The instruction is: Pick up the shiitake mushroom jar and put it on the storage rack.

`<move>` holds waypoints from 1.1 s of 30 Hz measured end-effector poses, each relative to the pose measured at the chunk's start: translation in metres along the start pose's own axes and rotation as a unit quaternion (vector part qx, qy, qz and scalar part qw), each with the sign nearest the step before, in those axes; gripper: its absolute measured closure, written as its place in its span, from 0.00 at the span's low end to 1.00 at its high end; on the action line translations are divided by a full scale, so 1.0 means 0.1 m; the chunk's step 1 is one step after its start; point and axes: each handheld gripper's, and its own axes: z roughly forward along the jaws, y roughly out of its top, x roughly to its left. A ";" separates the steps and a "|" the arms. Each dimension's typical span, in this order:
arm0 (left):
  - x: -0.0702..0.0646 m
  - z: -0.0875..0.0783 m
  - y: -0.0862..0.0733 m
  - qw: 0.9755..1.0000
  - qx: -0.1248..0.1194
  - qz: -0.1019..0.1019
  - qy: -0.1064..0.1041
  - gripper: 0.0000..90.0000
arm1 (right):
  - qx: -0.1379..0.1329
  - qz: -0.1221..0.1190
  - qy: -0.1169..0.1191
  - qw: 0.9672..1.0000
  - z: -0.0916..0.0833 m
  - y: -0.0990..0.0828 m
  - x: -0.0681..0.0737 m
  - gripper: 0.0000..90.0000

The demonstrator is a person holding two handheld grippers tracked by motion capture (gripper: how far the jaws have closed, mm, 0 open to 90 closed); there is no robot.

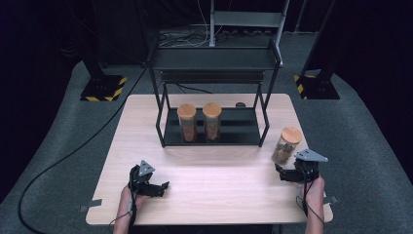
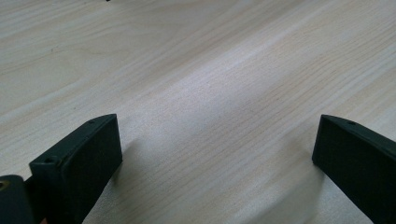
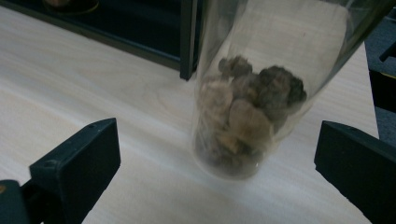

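Note:
A glass jar (image 1: 286, 145) with a cork lid and brown lumps inside stands on the table near its right edge. My right gripper (image 1: 283, 171) sits just in front of it, open, with the jar (image 3: 247, 107) a little beyond its wide-apart jaws. My left gripper (image 1: 164, 186) rests low over the table at the front left, open, with bare wood (image 2: 215, 116) between its jaws. Two more cork-lidded jars (image 1: 187, 122) (image 1: 212, 121) stand side by side on the lower shelf of the black rack (image 1: 246, 136).
The black metal rack has an upper shelf (image 1: 214, 58) above the jars and thin legs; one leg (image 3: 188, 42) stands just left of the jar. A small dark object (image 1: 240, 104) lies behind the rack. The table's right edge (image 1: 311, 146) is close to the jar.

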 end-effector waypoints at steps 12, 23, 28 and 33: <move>0.01 0.00 0.00 1.000 0.001 -0.003 0.003 0.00 | -0.020 -0.001 -0.012 1.000 0.19 0.21 -0.11 0.00; 0.01 0.00 0.00 1.000 0.001 -0.004 0.003 0.00 | -0.026 0.000 -0.015 1.000 0.31 0.24 -0.16 0.00; 0.01 0.00 0.00 1.000 0.001 -0.004 0.003 0.00 | -0.029 0.000 -0.018 0.999 0.34 0.23 -0.17 0.00; 0.01 0.00 0.00 1.000 0.001 -0.004 0.003 0.00 | -0.037 -0.004 -0.011 0.999 0.36 0.24 -0.17 0.00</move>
